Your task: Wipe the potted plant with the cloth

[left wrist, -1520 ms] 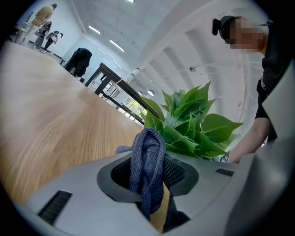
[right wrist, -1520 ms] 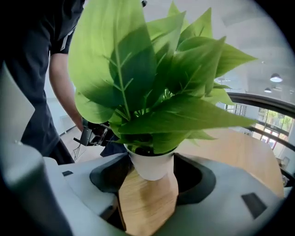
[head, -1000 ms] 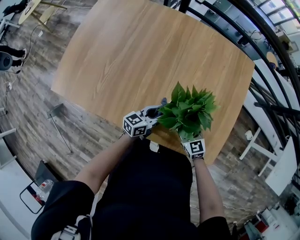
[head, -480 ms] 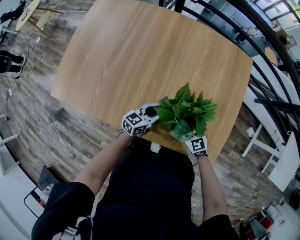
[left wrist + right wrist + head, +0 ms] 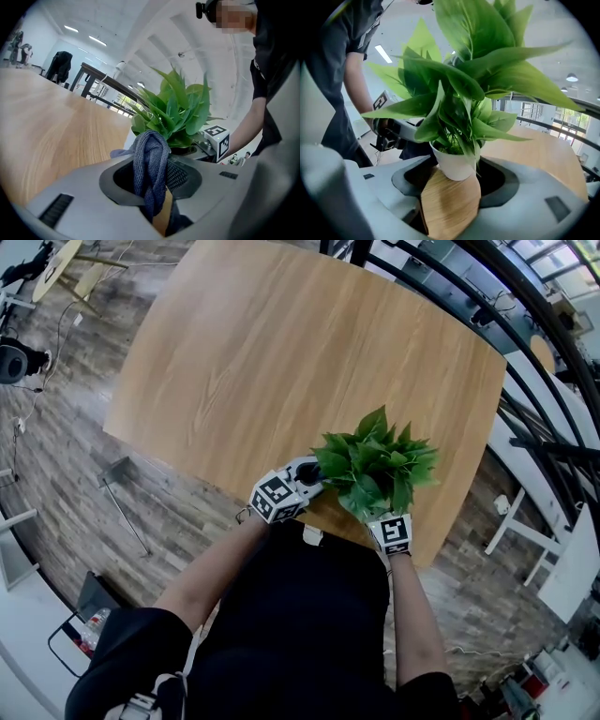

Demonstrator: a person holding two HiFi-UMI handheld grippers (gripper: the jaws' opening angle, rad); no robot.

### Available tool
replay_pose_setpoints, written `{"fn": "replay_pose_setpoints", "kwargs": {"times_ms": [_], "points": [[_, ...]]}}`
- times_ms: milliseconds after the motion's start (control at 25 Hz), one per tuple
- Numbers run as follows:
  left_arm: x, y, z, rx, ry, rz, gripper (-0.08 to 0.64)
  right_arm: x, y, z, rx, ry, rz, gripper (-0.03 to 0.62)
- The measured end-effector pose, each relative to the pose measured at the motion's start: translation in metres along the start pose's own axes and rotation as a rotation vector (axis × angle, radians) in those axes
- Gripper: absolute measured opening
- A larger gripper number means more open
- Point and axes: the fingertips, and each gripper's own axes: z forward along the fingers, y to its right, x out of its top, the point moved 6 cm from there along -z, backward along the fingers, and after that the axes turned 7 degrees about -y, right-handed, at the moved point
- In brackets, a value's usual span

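Observation:
A leafy green potted plant (image 5: 375, 465) in a small white pot (image 5: 453, 165) stands near the wooden table's front edge. My right gripper (image 5: 454, 177) is shut on the pot, one jaw on either side; in the head view only its marker cube (image 5: 391, 532) shows below the leaves. My left gripper (image 5: 152, 183) is shut on a folded blue-grey cloth (image 5: 150, 152), whose top bulges out beyond the jaws. It sits at the plant's left side (image 5: 314, 474), the cloth close to the lower leaves (image 5: 176, 112); I cannot tell whether they touch.
The wooden table (image 5: 281, 352) stretches away beyond the plant. Its front edge runs just under both grippers. A dark metal railing (image 5: 525, 352) curves along the right. A metal-framed stand (image 5: 117, 465) is on the plank floor at the left.
My left gripper has moved right and a little down, bringing the cloth in against the plant's left side. The plant and the right gripper have barely shifted.

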Motion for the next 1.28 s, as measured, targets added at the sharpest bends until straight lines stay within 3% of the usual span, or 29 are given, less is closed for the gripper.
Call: {"fn": "replay_pose_setpoints", "kwargs": {"times_ms": [240,320,440,520,720,960,1120,1280], "points": [[0.011,-0.010,-0.002,0.021,0.005,-0.025,0.123,-0.013,-0.026,-0.012,0.113,-0.070,-0.092,0.278],[0.012,-0.015,-0.003,0.029,0.015,-0.010,0.123,-0.017,-0.033,-0.014,0.151,-0.085,-0.075,0.278],[0.012,-0.017,-0.002,0.031,0.017,0.012,0.123,-0.020,-0.010,-0.017,0.068,-0.068,0.024,0.278],[0.011,-0.017,-0.001,0.030,0.019,0.000,0.123,-0.020,0.007,-0.018,0.034,-0.066,0.034,0.279],[0.012,-0.018,0.002,0.016,0.007,0.016,0.123,-0.011,0.010,-0.001,0.103,-0.114,-0.146,0.279],[0.011,-0.006,0.010,-0.028,-0.036,0.041,0.123,-0.004,0.018,0.005,0.056,-0.045,-0.013,0.279],[-0.001,0.002,0.004,-0.052,-0.030,0.011,0.123,-0.007,0.014,0.006,0.050,-0.059,-0.023,0.278],[0.001,-0.002,0.000,-0.013,0.023,-0.068,0.123,-0.003,0.005,0.002,0.084,-0.066,-0.079,0.278]]}}
